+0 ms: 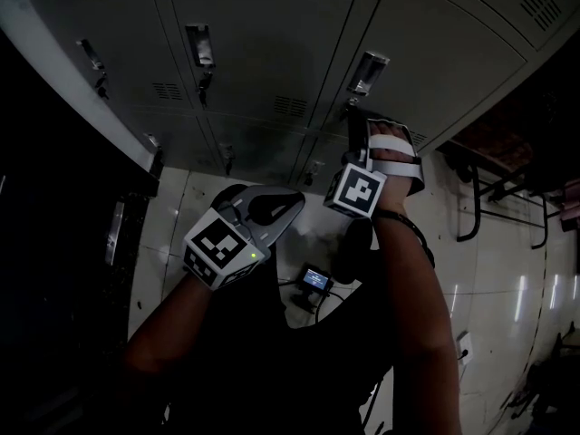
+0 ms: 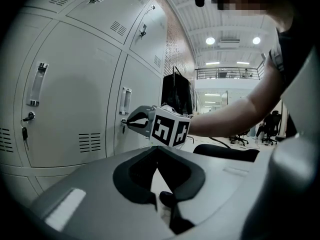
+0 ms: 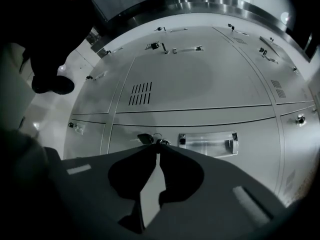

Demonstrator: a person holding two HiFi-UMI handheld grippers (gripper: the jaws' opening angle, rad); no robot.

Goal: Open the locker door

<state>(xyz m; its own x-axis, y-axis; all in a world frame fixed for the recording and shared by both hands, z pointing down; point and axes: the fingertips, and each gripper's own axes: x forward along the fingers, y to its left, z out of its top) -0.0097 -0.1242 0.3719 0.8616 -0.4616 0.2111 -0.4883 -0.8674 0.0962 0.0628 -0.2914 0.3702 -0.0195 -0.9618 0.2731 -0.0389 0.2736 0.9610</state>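
The grey locker door carries a clear pull handle and a lock with a key and key ring just left of it. My right gripper reaches up to that lock. Its jaws are closed on the key in the right gripper view, and the left gripper view also shows the right gripper pinching at the lock of the door. My left gripper hangs lower and to the left, away from the lockers. The left gripper's own jaws are shut with nothing between them.
More grey locker doors with vents and handles surround the one with the key. A dark cabinet stands at the left. On the tiled floor lie a small screen device and cables. A black metal frame stands at the right.
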